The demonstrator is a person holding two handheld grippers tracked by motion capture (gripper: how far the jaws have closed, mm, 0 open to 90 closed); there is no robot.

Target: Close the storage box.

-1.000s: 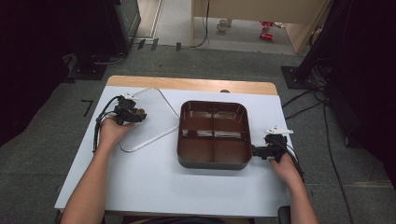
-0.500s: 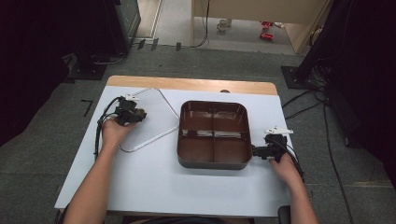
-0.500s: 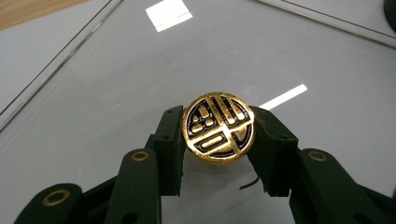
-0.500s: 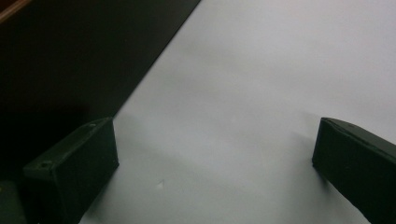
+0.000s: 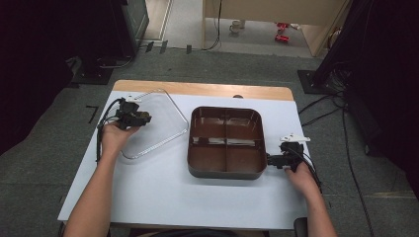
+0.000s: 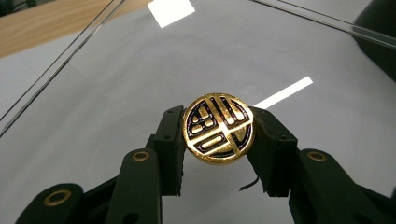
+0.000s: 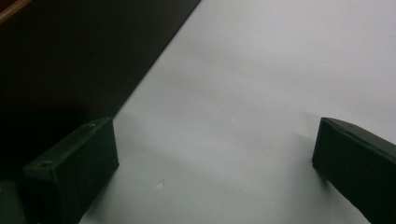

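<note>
Gripping a round gold knob (image 6: 218, 134) edge-on between its jaws, the left gripper (image 5: 134, 117) sits over the clear lid (image 5: 153, 126), which lies flat on the white table (image 5: 163, 197) at the left, just beside the brown tray (image 5: 226, 142). The knob appears to be the lid's handle, so the lid is effectively held there. The tray lies to that gripper's right, and the left hand (image 5: 114, 138) is the nearer one to the lid, so any move to cover the tray would probably run rightward. The right gripper (image 5: 279, 159) rests by the tray's near right corner with its jaws spread wide and nothing between them; its own view shows bare table and the tray's dark wall close to one jaw. The lid is thin transparent plastic, squarish with rounded corners and a raised rim. The knob is glossy metal-look gold with a dark inlaid emblem. The tray is rigid, rounded-square, split into compartments, and empty.
</note>
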